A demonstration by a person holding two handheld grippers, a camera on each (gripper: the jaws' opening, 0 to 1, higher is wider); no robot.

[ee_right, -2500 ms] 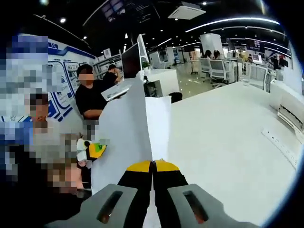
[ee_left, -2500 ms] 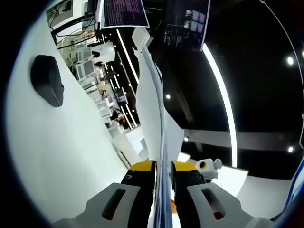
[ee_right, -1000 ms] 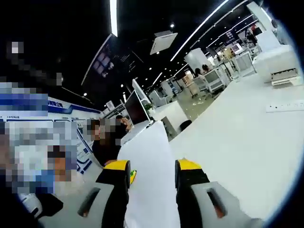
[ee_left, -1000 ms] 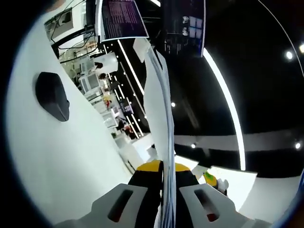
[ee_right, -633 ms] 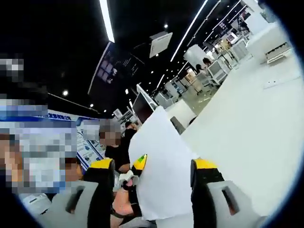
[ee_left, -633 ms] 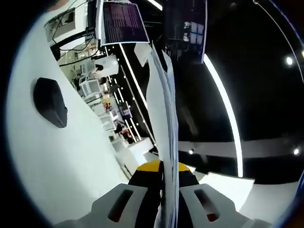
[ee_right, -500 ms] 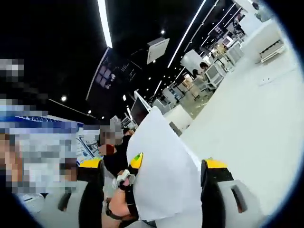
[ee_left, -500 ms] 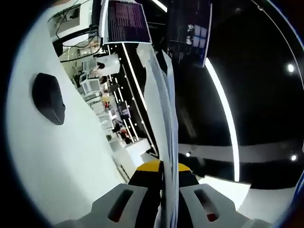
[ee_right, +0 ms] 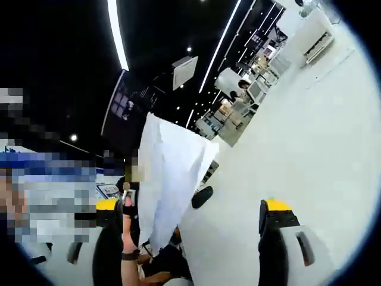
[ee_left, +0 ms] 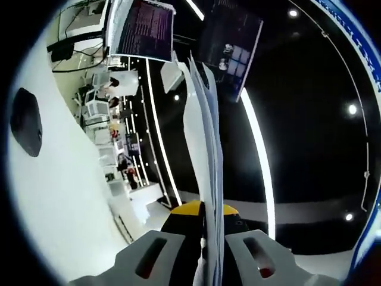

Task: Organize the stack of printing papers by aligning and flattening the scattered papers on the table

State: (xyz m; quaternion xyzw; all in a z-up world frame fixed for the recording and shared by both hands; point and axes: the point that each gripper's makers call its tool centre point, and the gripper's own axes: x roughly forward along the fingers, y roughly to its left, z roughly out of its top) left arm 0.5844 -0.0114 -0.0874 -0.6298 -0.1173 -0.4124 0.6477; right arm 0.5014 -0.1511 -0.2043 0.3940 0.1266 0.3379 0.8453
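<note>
My left gripper (ee_left: 203, 210) is shut on the stack of white printing papers (ee_left: 202, 137), which I see edge-on rising straight up from between the yellow-tipped jaws. In the right gripper view the same stack (ee_right: 166, 173) stands upright above the white table (ee_right: 309, 131), its sheets fanned a little at the top. A hand and forearm (ee_right: 127, 256) reach to its lower left corner. My right gripper (ee_right: 191, 206) is wide open with nothing between its fingers; the papers are ahead of it, towards its left jaw.
A black mouse (ee_left: 26, 122) lies on the white table (ee_left: 65, 196), also seen just past the papers as a dark oval mouse (ee_right: 202, 196). A monitor (ee_left: 143, 27) stands at the table's far end. Desks and people fill the office beyond.
My right gripper has let go of the papers, opened wide and drawn back from them. The left gripper keeps its hold, with the stack raised more upright.
</note>
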